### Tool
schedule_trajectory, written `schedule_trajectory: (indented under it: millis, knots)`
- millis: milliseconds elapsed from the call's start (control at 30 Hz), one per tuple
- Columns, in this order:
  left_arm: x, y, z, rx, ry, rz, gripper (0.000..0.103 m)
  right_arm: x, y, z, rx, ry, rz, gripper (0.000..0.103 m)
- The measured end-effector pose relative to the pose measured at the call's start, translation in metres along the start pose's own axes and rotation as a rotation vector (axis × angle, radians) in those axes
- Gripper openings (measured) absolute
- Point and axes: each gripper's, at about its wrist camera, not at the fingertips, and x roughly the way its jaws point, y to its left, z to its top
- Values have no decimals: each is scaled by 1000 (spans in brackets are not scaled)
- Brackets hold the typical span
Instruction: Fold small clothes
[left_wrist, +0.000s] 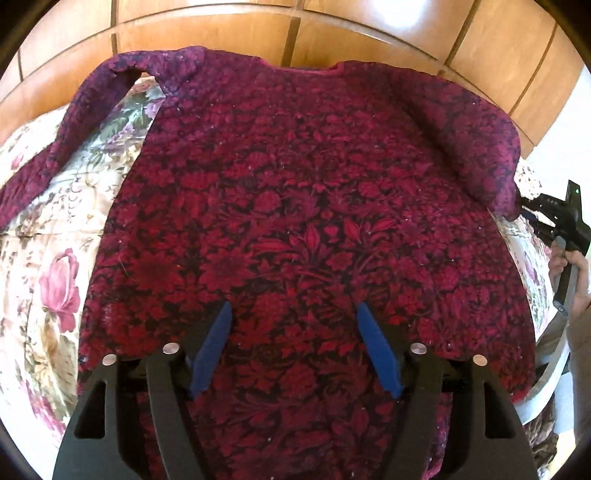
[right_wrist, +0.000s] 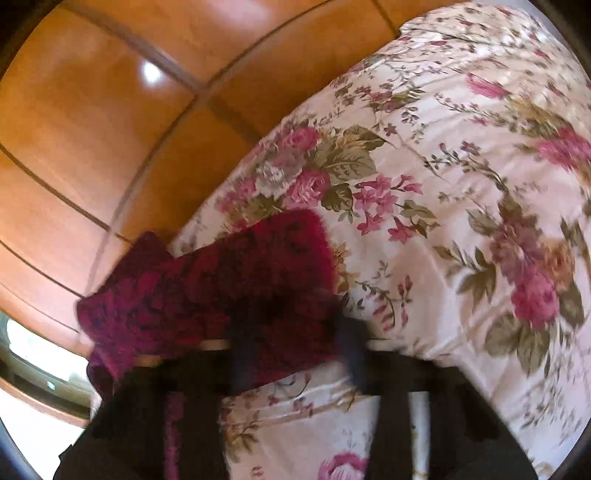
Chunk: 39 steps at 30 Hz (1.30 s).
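My left fingers (left_wrist: 294, 314) are hovering apart over the sweater's (left_wrist: 295, 206) near hem; right fingers (right_wrist: 295, 332) blurred, closing together at its sleeve (right_wrist: 221, 288).

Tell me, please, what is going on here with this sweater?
A person holding a gripper in each hand is folding a dark red sweater spread flat on a floral bedspread. The left gripper hangs over the sweater's lower body, jaws open and empty. The right gripper is shut at the end of one sleeve; its view is too blurred to tell whether it holds the cloth.
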Motion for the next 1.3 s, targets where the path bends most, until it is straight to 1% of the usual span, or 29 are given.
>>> schedule_trajectory:
  millis: [67, 167, 233, 300, 367, 400, 433, 500, 533, 600, 633, 667, 700, 733, 767, 800, 833, 867, 933, 967, 1000, 1067, 1133, 1167, 1200, 1233, 1267, 1300]
  knots:
    - [2, -3, 2, 14, 4, 14, 72, -6, 2, 4, -26, -24, -49, 9]
    - [6, -7, 3, 33, 10, 30, 74, -18, -4, 20, -46, -87, -143, 8]
    - [8, -8, 4, 41, 11, 38, 74, -23, -15, 35, -29, -130, -229, 8]
    - [9, -7, 6, 35, 12, 38, 74, -27, -27, 51, -11, -162, -364, 8]
    - [10, -6, 8, 23, 11, 35, 74, -24, -35, 62, -12, -180, -464, 8]
    - [10, -6, 8, 16, 10, 34, 74, -22, -42, 70, -13, -187, -540, 8]
    - [10, -5, 9, 10, 9, 33, 74, -24, -46, 73, -10, -190, -584, 8]
    - [10, -5, 10, 6, 6, 32, 74, -21, -54, 80, -3, -190, -614, 8]
    - [9, -5, 10, 7, 5, 30, 74, -22, -57, 81, 8, -190, -602, 10]
    - [8, -4, 10, 5, 4, 25, 74, -29, -60, 81, 42, -214, -563, 31]
    - [7, -3, 10, 6, 3, 21, 74, -38, -60, 76, 62, -241, -532, 65]
    - [6, -3, 9, 6, 3, 20, 74, -47, -57, 71, 74, -267, -507, 80]
    - [5, -2, 9, 8, 3, 20, 74, -54, -52, 64, 81, -289, -475, 80]
    - [3, 0, 8, 11, 3, 21, 74, -57, -48, 56, 87, -278, -440, 80]
    - [0, 2, 7, 11, -1, 25, 74, -57, -45, 52, 100, -261, -401, 80]
    - [-3, 5, 6, 9, -5, 32, 74, -55, -37, 37, 109, -226, -314, 80]
    - [-7, 11, 6, 0, -12, 46, 74, -53, -30, 28, 97, -198, -273, 80]
    - [-10, 15, 6, -12, -16, 53, 74, -47, -21, 16, 75, -159, -226, 79]
    - [-17, 29, 4, -52, -28, 66, 74, -29, 5, -16, 27, -46, -87, 78]
    - [-21, 39, 4, -81, -37, 82, 74, -23, 15, -28, 8, -7, -46, 75]
    - [-25, 47, 2, -103, -43, 98, 74, -14, 29, -43, -18, 42, 6, 74]
    - [-33, 65, -1, -147, -56, 125, 74, 3, 60, -72, -66, 125, 96, 68]
    - [-39, 81, -5, -189, -64, 171, 74, 12, 84, -92, -115, 171, 145, 66]
    - [-39, 87, -7, -203, -55, 178, 74, 19, 100, -105, -152, 203, 168, 65]
    - [-38, 93, -10, -219, -41, 177, 74, 23, 109, -113, -175, 223, 173, 64]
    - [-36, 100, -14, -245, -25, 169, 74, 27, 118, -121, -201, 237, 162, 63]
    - [-35, 103, -17, -257, -17, 161, 74, 30, 128, -130, -246, 229, 126, 62]
    - [-33, 107, -21, -272, -2, 130, 74, 30, 134, -134, -280, 223, 101, 58]
